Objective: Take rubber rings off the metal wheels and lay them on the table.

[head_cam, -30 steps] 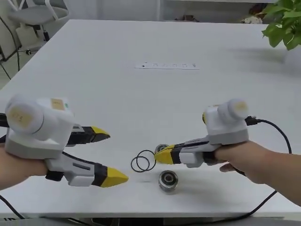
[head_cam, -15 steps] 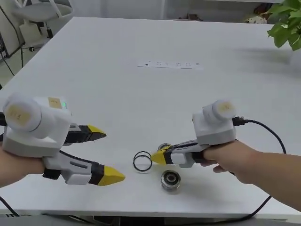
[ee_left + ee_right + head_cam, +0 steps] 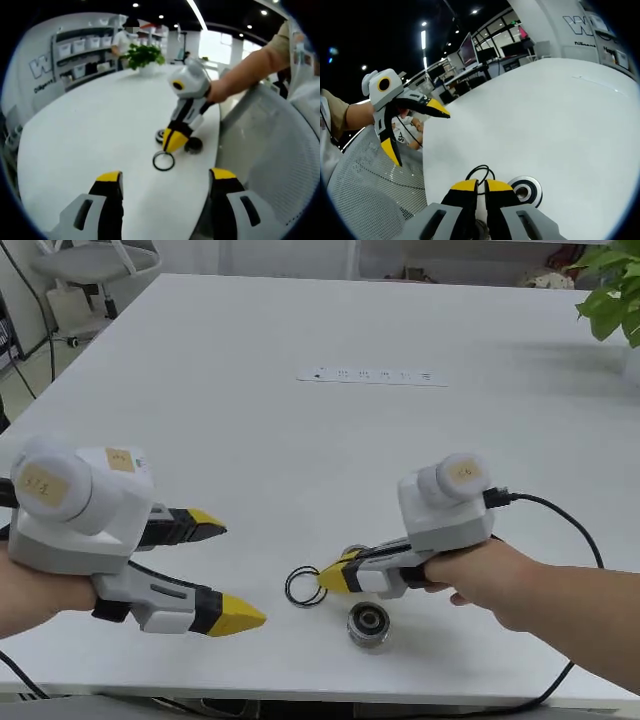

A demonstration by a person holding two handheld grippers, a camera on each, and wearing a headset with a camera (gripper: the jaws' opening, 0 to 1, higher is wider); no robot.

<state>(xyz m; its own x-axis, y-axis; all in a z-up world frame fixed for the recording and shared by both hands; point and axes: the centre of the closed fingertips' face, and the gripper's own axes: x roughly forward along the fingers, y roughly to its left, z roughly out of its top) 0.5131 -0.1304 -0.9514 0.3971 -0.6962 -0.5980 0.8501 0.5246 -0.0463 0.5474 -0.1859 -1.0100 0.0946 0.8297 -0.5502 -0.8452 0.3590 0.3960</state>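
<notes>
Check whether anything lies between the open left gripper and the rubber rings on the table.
Nothing visible does. Bare table runs from the left gripper to the rubber rings. The right gripper, fingers shut, sits at their far side, and the metal wheels lie beyond them.

From my seat the right gripper covers most of the far wheel and an edge of the rings, and the print on that strip is too tiny to read.

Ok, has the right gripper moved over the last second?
Yes: against the nearer metal wheel, the right gripper has shifted left, towards the rubber rings.
</notes>
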